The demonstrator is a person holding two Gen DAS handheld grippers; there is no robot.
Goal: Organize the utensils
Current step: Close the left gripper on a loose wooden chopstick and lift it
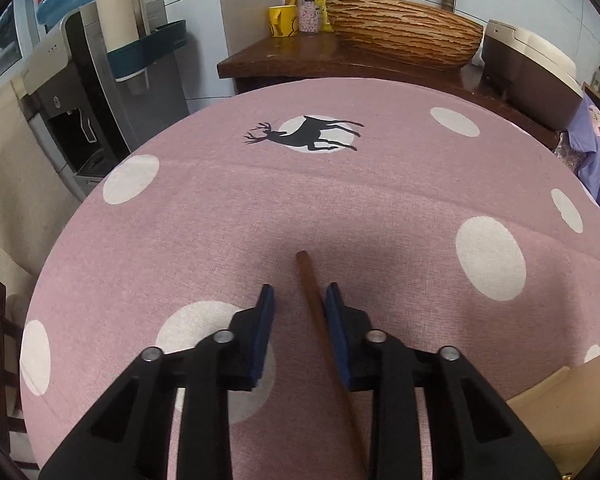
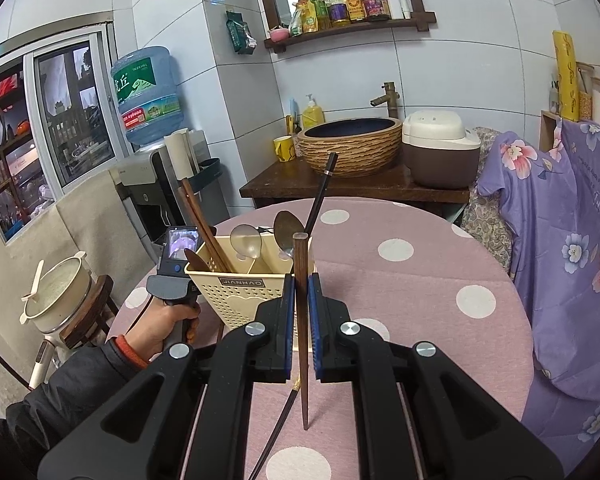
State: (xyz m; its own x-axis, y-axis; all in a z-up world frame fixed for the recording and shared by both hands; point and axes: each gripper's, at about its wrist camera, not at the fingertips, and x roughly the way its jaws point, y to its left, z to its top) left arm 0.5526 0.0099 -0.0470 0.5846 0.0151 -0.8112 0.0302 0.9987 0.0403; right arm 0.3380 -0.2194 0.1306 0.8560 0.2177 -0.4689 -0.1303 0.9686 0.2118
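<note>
Right tool (image 2: 299, 312) is clenched on a brown wooden chopstick (image 2: 300, 280), holding it upright, its lower tip hanging just above the pink dotted cloth (image 2: 420, 280) on the desk. Below and beside that tip a dark chopstick (image 2: 278, 428) lies slanted on the cloth.

Left tool (image 1: 299, 300) points down at the desk, and its pads (image 1: 265, 312) are not gripping: another brown chopstick (image 1: 320, 320) lies on the cloth between them, up against the right-hand pad with a clear gap to the left-hand one. So nothing is grasped there.

Just beyond the right tool stands the cream plastic utensil holder (image 2: 236, 292), perforated and split into compartments. On its left side lean two brown chopsticks (image 2: 200, 224); two metal spoons (image 2: 246, 240) stand bowl-up toward the middle and right, and a black chopstick (image 2: 320, 196) sticks out tall at the right edge.

To the holder's left the person's left hand (image 2: 168, 320), in a dark sleeve, grips the other tool's handle.

Behind the desk sits a wooden counter with a ribbed basin (image 2: 352, 144) and a rice cooker (image 2: 440, 148).
</note>
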